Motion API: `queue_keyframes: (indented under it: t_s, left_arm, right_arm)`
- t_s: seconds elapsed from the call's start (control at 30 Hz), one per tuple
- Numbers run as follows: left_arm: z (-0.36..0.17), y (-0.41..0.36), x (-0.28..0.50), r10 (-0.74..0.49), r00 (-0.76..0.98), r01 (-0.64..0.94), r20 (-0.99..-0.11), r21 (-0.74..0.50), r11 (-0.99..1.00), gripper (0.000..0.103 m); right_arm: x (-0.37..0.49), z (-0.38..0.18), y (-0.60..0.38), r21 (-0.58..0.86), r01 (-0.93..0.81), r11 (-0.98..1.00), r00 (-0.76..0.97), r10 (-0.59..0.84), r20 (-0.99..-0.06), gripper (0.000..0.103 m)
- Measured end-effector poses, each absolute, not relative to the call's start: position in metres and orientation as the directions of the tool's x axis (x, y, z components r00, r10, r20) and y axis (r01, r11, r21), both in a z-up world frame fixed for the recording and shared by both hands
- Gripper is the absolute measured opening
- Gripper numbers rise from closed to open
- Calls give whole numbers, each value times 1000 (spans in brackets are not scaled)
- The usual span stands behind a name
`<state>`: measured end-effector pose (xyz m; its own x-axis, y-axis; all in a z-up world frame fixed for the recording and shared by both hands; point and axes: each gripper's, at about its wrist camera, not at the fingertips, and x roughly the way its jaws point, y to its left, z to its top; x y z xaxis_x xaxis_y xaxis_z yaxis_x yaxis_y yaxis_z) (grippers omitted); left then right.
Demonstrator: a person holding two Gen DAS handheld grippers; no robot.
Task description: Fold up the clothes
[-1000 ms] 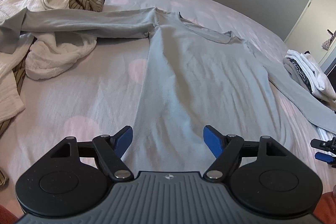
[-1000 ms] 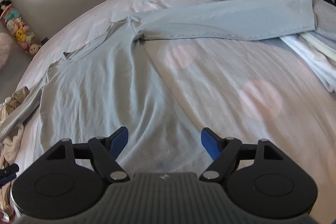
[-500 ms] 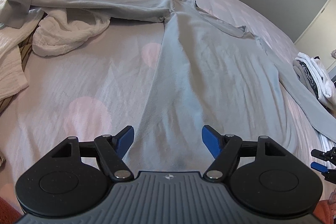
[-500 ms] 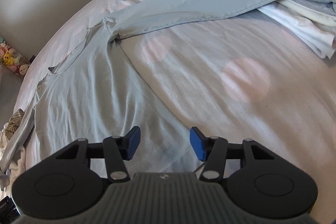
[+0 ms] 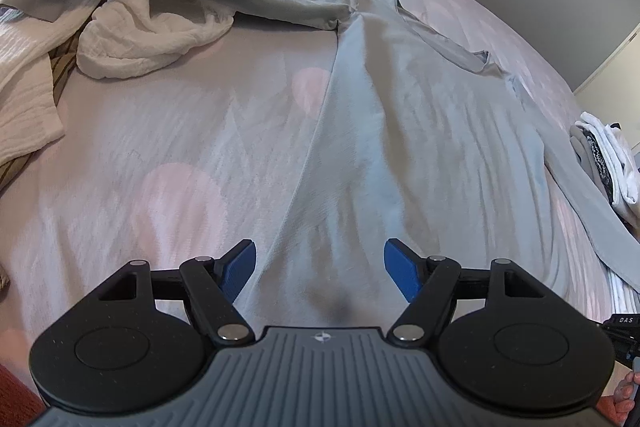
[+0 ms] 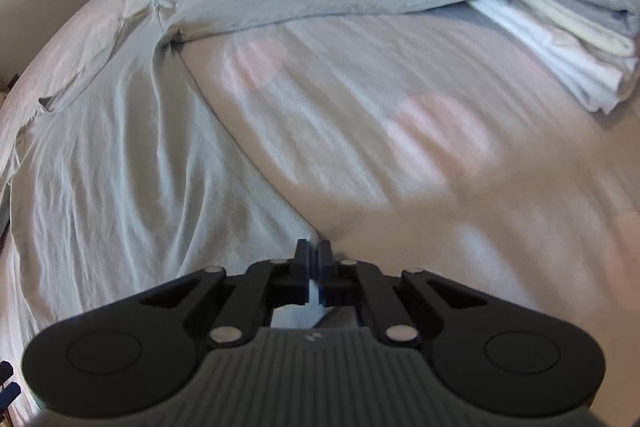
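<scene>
A long-sleeved grey shirt (image 5: pixel 420 147) lies flat on the bed (image 5: pixel 180 147), its long axis running from the hem by the grippers away to the neckline, sleeves stretched out to either side. The right hand-held gripper (image 6: pixel 313 259) is pinched closed on the shirt's hem corner. The left hand-held gripper (image 5: pixel 320 267) hangs spread wide over the hem, holding nothing. Folded clothes (image 6: pixel 560 39) lie under the right sleeve's end.

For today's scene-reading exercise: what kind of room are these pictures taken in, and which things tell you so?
Most likely a bedroom. A bed with a pale dotted sheet fills both views, a grey long-sleeved top is spread on it, and folded laundry is stacked at one side.
</scene>
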<state>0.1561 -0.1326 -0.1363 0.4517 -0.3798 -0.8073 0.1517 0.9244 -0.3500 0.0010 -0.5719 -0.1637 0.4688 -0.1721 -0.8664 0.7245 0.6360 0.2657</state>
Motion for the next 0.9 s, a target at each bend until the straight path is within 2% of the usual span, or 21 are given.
queue_keyframes:
  t_s: [0.13,0.33,0.4,0.5,0.57,0.67,0.83,0.9]
  left_arm:
    - [-136,-130,156,-381,454,142,-805,-357,923,70]
    - [-138,-123,158,-349,444,90,-825,-346,934,70]
    - [-140,-118,159,-338,430,63,-837,-345,936,70]
    - [-147,-117,162,-348,374,57,-860,-353,934,69]
    - [-151,-122,163,-333,341,65,-879,-332,941,63]
    - [-150,-127,162,-320,320,89,-892,-308,947,62]
    - [-143,-132,160,-312,299,136,-902,-283,949,59]
    - [-140,-134,158,-308,290,155,-906,-274,949,47]
  right_arm:
    - [-7,-168,-579,288,754,590,422,-99,-901,3]
    - [34,-180,-543,-26,617,787,214,-200,-956,3]
    - [37,-181,-537,-59,594,802,202,-220,-954,3]
    - [25,-178,-549,58,640,766,266,-151,-952,4]
    - [14,-177,-561,166,671,723,324,-84,-942,4]
    - [4,-179,-570,274,686,674,385,-17,-923,5]
    - [9,-177,-564,259,674,692,382,-26,-924,6]
    - [10,-176,-563,254,671,696,381,-30,-924,5]
